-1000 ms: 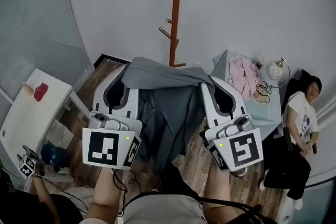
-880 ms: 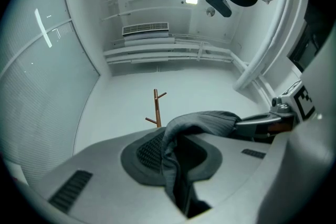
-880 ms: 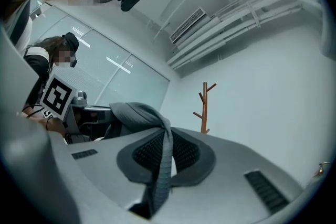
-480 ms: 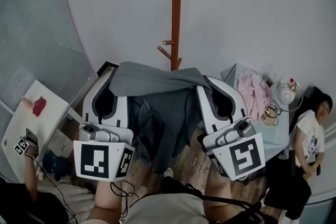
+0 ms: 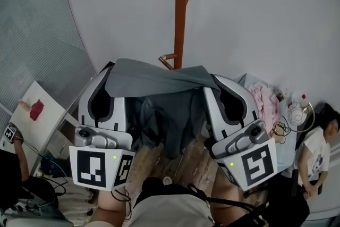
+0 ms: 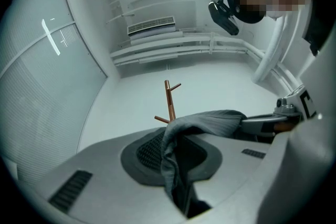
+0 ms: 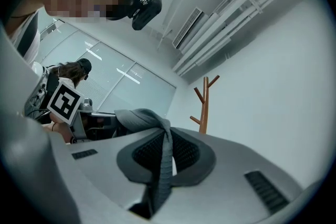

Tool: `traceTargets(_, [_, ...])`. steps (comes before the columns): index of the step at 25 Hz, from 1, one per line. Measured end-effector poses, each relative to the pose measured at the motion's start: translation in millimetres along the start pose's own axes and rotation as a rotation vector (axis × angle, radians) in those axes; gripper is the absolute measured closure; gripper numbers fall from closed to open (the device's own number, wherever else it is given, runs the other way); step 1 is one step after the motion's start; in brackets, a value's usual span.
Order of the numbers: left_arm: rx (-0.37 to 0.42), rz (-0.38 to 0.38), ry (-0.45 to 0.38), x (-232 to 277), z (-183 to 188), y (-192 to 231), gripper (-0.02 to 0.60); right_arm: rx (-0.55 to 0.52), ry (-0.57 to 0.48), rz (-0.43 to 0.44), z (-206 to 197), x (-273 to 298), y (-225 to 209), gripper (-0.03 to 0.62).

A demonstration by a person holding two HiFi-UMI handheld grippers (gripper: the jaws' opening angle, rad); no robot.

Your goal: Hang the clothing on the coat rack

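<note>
Clothing (image 5: pixel 159 80), one grey garment, is held stretched between two grippers at the centre, and its body hangs over the wooden floor (image 5: pixel 186 163). One edge is clenched by the left gripper (image 5: pixel 105 87), the other by the right gripper (image 5: pixel 228 93). One brown coat rack (image 5: pixel 180 13) is seen at 12 o'clock, just behind the garment, with four pegs showing. One pink cloth (image 5: pixel 264 101) is borne by a pale table (image 5: pixel 289 142) at 4 o'clock. One red item (image 5: pixel 36 110) is borne by a white table (image 5: pixel 42 127) at 8 o'clock.

Wooden floor (image 5: pixel 183 159); left, a white table (image 5: pixel 47 126) bearing a red object (image 5: pixel 36 110); right, a pale blue table (image 5: pixel 285 139) bearing pink clothing (image 5: pixel 265 102).
</note>
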State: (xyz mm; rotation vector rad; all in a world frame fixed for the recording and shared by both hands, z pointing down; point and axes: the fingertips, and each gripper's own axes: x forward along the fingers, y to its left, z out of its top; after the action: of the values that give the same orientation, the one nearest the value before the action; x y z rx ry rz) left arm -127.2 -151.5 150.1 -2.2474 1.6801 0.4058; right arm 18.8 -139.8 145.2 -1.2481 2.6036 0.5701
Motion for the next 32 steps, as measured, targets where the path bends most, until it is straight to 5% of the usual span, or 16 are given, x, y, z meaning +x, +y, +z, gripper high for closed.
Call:
traceTargets(5, [0.051,0.022,0.030,-7,25,5,0.534,0.002,0.033,0.051,10,1,7,0.563])
traceTargets(13, [0.139,0.008,-0.025,-8,37,2,0.534,-0.033,-0.029,-0.010,20,3,6,0.563])
traceTargets(32, [0.106,-0.053,-0.143,-11,44,-2,0.532,-0.077,-0.084,0.024,19,-2,8,0.563])
